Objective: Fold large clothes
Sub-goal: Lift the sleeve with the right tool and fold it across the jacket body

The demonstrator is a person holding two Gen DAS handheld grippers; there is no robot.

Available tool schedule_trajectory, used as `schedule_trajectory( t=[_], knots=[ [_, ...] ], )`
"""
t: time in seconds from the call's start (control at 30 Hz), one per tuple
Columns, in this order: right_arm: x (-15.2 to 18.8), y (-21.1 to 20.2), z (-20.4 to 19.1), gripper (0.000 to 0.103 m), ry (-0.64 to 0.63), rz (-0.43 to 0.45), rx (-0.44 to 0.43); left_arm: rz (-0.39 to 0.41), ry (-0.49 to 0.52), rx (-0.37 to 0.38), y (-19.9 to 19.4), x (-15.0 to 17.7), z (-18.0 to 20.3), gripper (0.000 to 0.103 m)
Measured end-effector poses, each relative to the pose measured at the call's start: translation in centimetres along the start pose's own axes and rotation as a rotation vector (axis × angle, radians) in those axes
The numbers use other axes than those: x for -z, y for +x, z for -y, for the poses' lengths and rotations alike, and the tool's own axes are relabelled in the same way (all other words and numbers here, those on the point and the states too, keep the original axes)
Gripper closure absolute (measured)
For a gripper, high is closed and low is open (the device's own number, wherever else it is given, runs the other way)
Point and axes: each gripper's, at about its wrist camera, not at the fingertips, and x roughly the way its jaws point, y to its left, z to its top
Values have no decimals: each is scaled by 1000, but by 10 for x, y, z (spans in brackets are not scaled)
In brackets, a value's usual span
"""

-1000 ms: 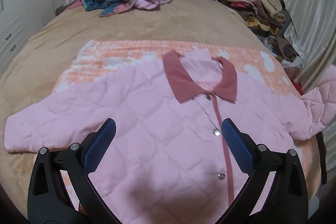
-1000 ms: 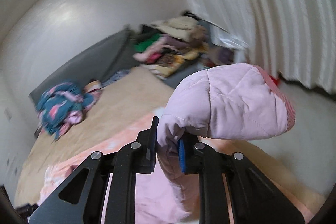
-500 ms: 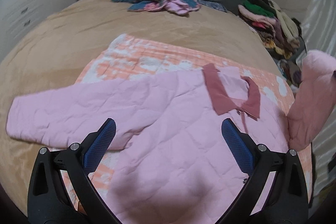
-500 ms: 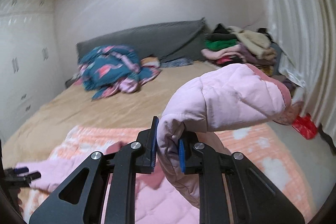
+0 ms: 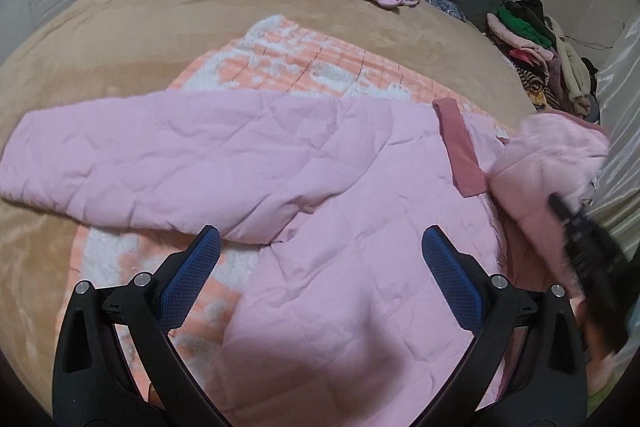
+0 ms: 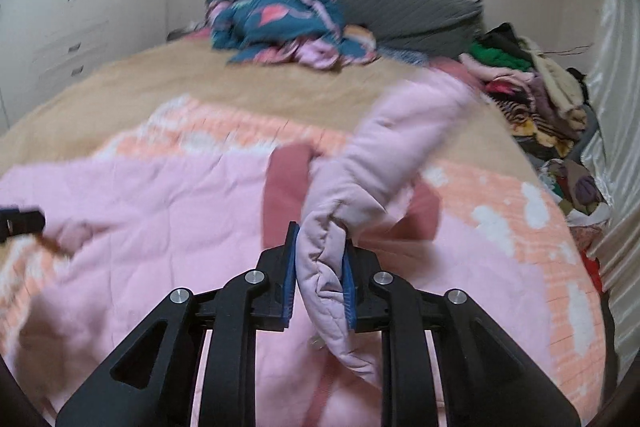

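The left gripper [image 5: 320, 267] hangs released, jaws spread wide, above the pink quilted jacket [image 5: 320, 227] that lies flat on the bed [image 5: 140, 19]. Ahead and to its left the jacket's one sleeve [image 5: 140, 163] stretches out flat, its cuff end near the bed's side edge. Under the jacket lies an orange-and-white blanket [image 5: 312, 67], bare beyond the jacket's far edge, and past that a broad stretch of tan bed cover lies open.

The right gripper [image 6: 318, 279] is clenched on the other sleeve [image 6: 400, 147], which rises from between its jaws and arches forward over the dark pink collar [image 6: 286, 183]. Directly below it is the jacket's front.

Far ahead of both grippers a crumpled teal patterned garment [image 6: 276, 19] sits against the grey headboard [image 6: 400, 15]. Ahead to the right a pile of clothes [image 6: 532, 95] crowds the bed's edge beside a pale curtain [image 6: 616, 107]. To the left stand white cabinets [image 6: 80, 7].
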Motion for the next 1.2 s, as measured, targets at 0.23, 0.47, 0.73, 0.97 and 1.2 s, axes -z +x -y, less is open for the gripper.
schedule_trajectory(
  t=[0.23,0.47,0.73,0.97,1.2],
  knots=[
    [20,10,-39,65,-86,-29,-95,-13,-61,27,12,5,-3,9],
    [38,17,-78,35,-154,-84,-222,5,-158,26,13,7,-29,9],
    [40,-6,-92,22,-98,-92,-379,24,-202,39,11,10,-45,9],
    [47,-43,-57,17,26,-53,-395,22,-201,59,12,10,-43,9],
    [70,-65,5,17,132,-53,-202,-7,-140,150,25,16,-5,9]
  ],
)
